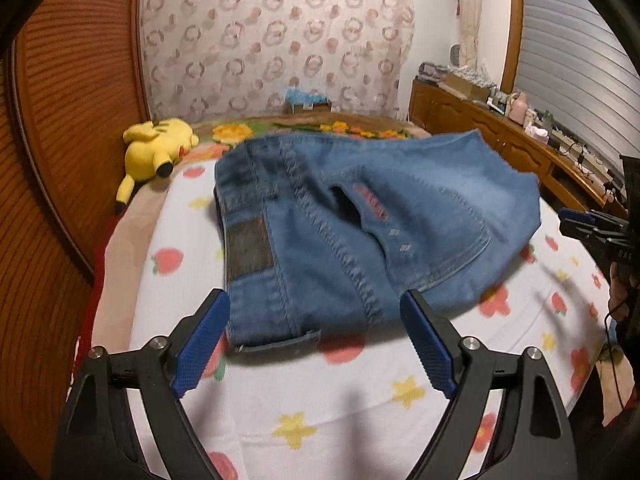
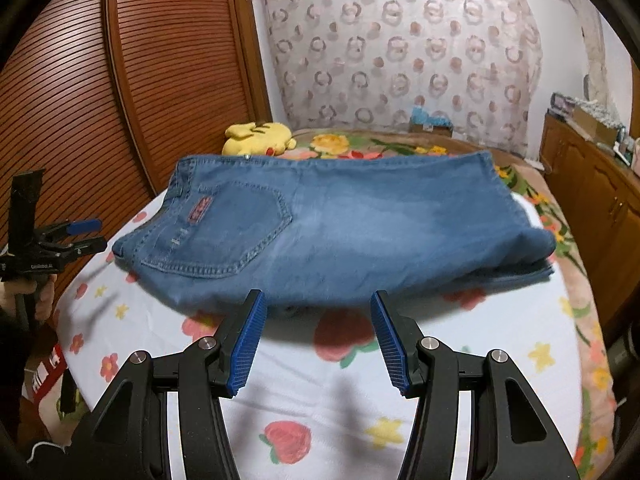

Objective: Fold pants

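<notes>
The jeans (image 2: 332,236) lay folded into a compact bundle on the bed (image 2: 420,380), on a white sheet printed with strawberries, flowers and stars. In the right wrist view the back pocket faced up toward the left end, the waistband ran along the left edge, and the folded layers were stacked at the right end. In the left wrist view the jeans (image 1: 360,232) showed the waistband with a dark patch nearest the camera, a belt loop sticking out at the near edge.

The left tool (image 1: 316,312) was released, its blue pads spread wide, hovering just short of the waistband edge and gripping nothing. The right tool (image 2: 318,312) was likewise released, its pads apart at the near long edge of the bundle, with no cloth between them. Each tool also appeared at the margin of the other's view, to the side of the jeans.

A yellow plush (image 1: 156,148) lay at the far left of the bed beside the wooden louvred wardrobe (image 1: 68,128). A patterned curtain (image 2: 400,56) hung behind, and a dresser (image 1: 500,136) stood along the right.
</notes>
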### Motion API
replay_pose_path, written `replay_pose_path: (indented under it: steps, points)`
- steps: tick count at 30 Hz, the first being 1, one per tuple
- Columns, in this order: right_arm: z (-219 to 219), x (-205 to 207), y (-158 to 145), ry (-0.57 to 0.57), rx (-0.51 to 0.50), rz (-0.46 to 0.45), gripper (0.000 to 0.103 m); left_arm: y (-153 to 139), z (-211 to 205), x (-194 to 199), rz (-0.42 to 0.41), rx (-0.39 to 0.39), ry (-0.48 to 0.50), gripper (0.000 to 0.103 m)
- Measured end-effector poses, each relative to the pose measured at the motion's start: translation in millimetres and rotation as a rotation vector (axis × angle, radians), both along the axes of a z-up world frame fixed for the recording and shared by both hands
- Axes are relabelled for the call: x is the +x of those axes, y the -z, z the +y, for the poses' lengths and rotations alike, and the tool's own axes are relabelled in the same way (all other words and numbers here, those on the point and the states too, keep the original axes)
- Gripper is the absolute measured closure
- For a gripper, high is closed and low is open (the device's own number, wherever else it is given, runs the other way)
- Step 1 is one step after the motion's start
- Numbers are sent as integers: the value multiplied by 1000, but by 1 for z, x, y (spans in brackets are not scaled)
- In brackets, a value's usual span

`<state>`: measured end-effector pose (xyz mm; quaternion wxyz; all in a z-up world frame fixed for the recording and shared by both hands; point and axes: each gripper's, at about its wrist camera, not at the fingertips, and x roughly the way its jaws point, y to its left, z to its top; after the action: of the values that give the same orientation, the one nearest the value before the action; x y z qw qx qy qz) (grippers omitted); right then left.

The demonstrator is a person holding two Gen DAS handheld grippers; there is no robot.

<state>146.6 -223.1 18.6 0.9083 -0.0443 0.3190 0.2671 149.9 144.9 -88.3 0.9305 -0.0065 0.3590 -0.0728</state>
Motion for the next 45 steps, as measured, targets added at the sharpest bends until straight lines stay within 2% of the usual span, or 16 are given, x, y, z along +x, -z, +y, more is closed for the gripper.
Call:
replay_pose_path:
  steps: [4,14,20,25,29,30,31,32,33,35,39,40,41,45]
  points:
    - [4,11,7,-10,-19,36,47,12,11,1,37,-1,-28,23]
    - [23,38,12,-78,-78,101,47,29,19,6,94,13,-37,23]
    - [45,47,16,-132,-113,105,47,32,17,15,116,25,-16,37]
    - [56,56,15,-162,-126,95,47,33,22,21,123,21,-25,54]
    - [58,60,22,-150,-136,107,68,29,22,22,117,15,-13,64]
    - [57,61,23,-146,-136,108,72,28,20,21,116,19,-8,71]
    - [59,62,22,-142,-144,107,79,27,18,21,115,26,2,77]
    - [58,61,22,-141,-152,103,91,26,14,20,109,40,9,79]
    - [59,61,23,-145,-158,102,97,24,11,20,103,57,11,82]
    - [61,59,23,-165,-165,100,99,17,4,16,86,82,10,85]
    - [57,48,6,-170,-147,46,100,-12,1,6,20,77,6,89]
    - [55,46,0,-168,-135,33,101,-17,2,4,11,74,4,99]
    - [53,43,-7,-163,-120,20,101,-25,2,2,-5,79,-5,101]
    - [42,30,-31,-152,-90,-19,101,-55,3,-9,-60,70,-6,101]
